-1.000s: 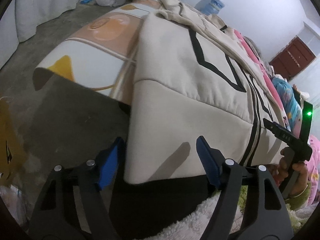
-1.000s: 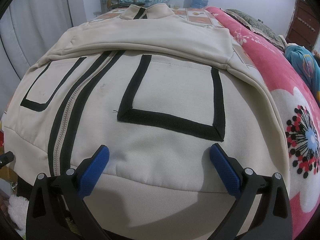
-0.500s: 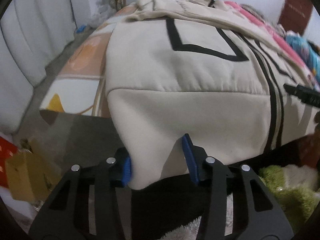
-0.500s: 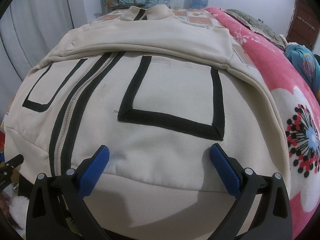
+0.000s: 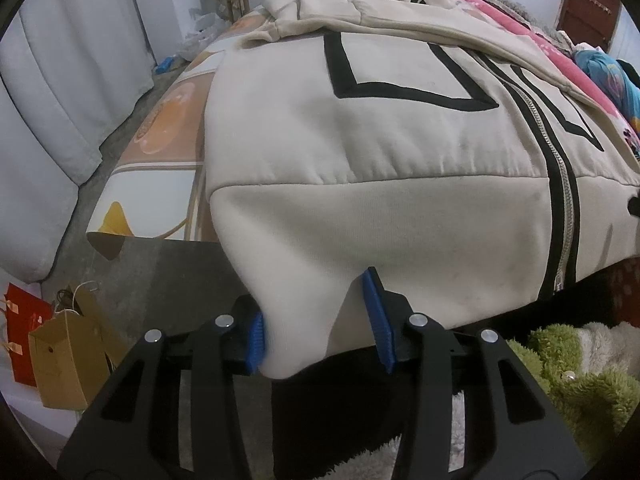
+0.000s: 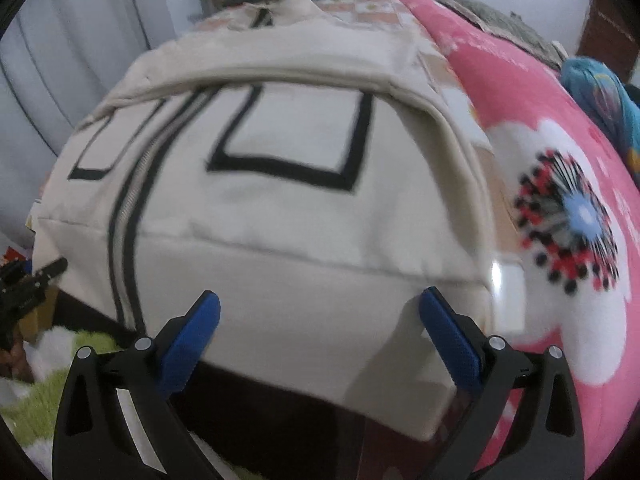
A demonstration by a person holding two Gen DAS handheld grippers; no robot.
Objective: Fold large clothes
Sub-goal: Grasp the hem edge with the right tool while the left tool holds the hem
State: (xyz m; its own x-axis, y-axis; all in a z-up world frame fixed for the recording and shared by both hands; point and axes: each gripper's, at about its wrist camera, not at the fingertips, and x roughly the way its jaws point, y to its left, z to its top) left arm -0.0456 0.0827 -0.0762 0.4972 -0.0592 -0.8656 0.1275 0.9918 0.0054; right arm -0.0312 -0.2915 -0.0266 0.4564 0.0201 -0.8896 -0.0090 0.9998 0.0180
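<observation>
Zip-up jacket [image 5: 400,128] flat on bed [image 5: 160,128], hem nearest; left tongs [image 5: 316,320] clenched on its corner, right tongs [image 6: 320,336] released, straddling opposite corner.

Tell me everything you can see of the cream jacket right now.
The cream jacket looks like thick fleece with black outline patches, a silver zipper edged in black, zipped shut, and a broad plain hem band. It lies front up on the bed, sleeves folded across the chest, its hem hanging over the edge. The left gripper pinches a hem corner; the right gripper is open around the other corner, which lies between its pads.
</observation>
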